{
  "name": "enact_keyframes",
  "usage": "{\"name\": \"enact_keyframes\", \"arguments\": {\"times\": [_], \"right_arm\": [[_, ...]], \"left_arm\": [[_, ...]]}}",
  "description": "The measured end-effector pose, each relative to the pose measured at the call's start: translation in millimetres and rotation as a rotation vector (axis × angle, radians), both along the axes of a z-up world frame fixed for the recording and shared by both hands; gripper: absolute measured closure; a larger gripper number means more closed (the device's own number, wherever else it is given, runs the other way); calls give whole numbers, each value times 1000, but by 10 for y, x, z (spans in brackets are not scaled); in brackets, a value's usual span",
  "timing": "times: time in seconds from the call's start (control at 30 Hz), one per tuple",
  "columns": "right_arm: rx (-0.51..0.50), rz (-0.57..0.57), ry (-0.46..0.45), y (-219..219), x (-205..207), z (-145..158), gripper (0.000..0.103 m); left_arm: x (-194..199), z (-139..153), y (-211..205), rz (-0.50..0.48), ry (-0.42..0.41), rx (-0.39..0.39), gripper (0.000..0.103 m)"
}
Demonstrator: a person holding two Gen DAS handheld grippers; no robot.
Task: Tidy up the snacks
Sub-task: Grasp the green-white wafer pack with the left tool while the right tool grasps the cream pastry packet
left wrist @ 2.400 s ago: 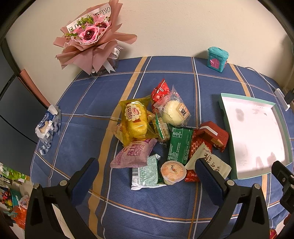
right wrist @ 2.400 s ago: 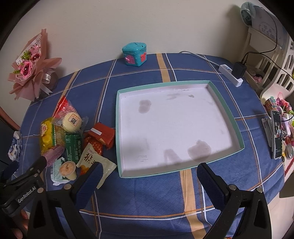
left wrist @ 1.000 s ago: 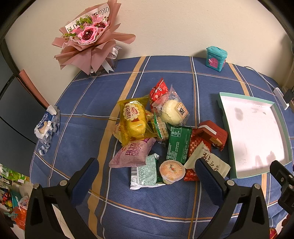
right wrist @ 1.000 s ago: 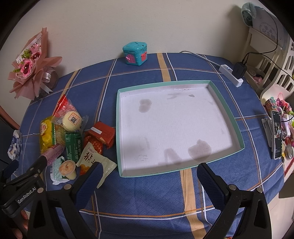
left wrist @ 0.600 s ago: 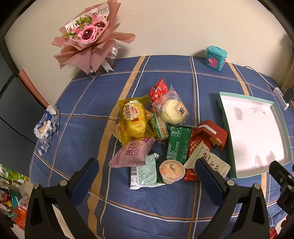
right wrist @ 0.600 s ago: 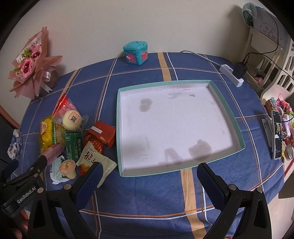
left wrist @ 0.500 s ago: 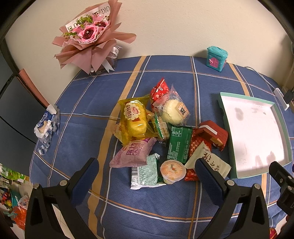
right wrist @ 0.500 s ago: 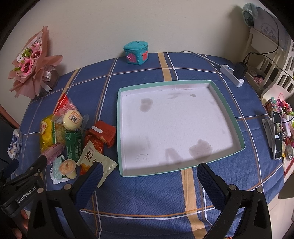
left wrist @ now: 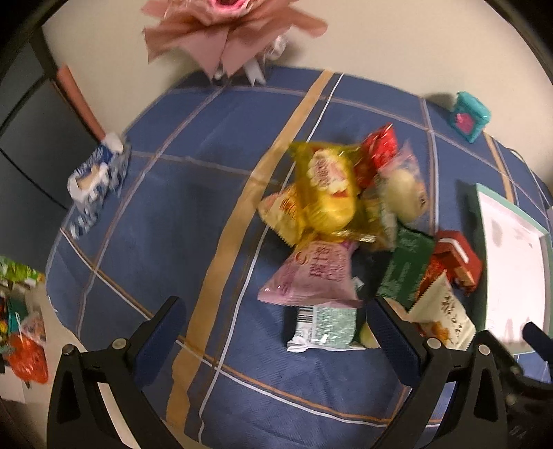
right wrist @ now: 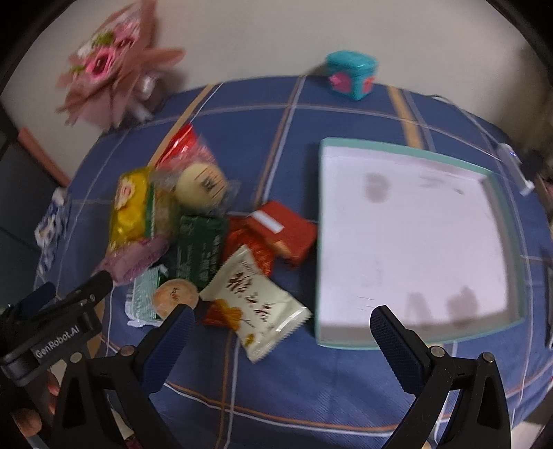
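Observation:
A pile of snacks lies on the blue checked tablecloth: a yellow packet [left wrist: 328,193], a pink packet [left wrist: 314,273], a mint packet [left wrist: 325,324], a green packet [left wrist: 404,269], a red box [left wrist: 456,255] and a white packet [right wrist: 255,300]. An orange jelly cup [right wrist: 174,297] sits by the right gripper's left fingertip. The teal-rimmed white tray [right wrist: 414,241] stands to the right of the pile, with nothing in it. My left gripper [left wrist: 276,311] hangs open just in front of the mint packet. My right gripper [right wrist: 281,316] is open over the white packet's near corner. Both views are blurred.
A pink bouquet [left wrist: 228,27] and a small teal box [right wrist: 350,76] stand at the back by the wall. A blue tissue pack [left wrist: 96,176] lies at the table's left edge. A white power strip [right wrist: 515,165] lies beyond the tray. A hand [right wrist: 34,414] holds the left gripper.
Both grippers have moved closer to the snack pile, and the right one has swung left from the tray toward the pile. Both remain open; no snack has moved.

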State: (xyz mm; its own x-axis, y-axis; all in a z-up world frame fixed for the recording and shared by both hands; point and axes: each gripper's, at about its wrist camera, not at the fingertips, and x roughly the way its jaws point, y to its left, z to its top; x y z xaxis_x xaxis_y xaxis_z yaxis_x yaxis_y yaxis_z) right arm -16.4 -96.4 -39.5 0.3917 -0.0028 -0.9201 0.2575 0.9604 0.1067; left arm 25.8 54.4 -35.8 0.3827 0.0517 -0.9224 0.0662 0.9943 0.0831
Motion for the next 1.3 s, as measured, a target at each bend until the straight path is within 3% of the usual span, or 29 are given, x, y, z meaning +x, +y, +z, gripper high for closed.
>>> {"name": "enact_keyframes", "arguments": {"times": [0.17, 0.3, 0.43, 0.8, 0.97, 1.1, 1.3], "right_arm": [[3, 74, 35, 166, 139, -174, 1], [10, 96, 67, 181, 236, -319, 8], [11, 115, 102, 168, 303, -476, 19], [14, 153, 156, 294, 381, -800, 36], [17, 142, 142, 244, 391, -809, 50], [11, 151, 145, 292, 371, -804, 50], [19, 147, 152, 262, 318, -693, 50]], "left_arm": [[95, -185, 15, -3, 63, -52, 1], [128, -284, 3, -18, 101, -92, 1], [139, -355, -33, -31, 120, -96, 1], [151, -537, -55, -36, 181, -115, 2], [165, -545, 51, -37, 177, -127, 8], [168, -531, 5, -14, 182, -157, 15], [214, -593, 173, 29, 180, -161, 15]]}}
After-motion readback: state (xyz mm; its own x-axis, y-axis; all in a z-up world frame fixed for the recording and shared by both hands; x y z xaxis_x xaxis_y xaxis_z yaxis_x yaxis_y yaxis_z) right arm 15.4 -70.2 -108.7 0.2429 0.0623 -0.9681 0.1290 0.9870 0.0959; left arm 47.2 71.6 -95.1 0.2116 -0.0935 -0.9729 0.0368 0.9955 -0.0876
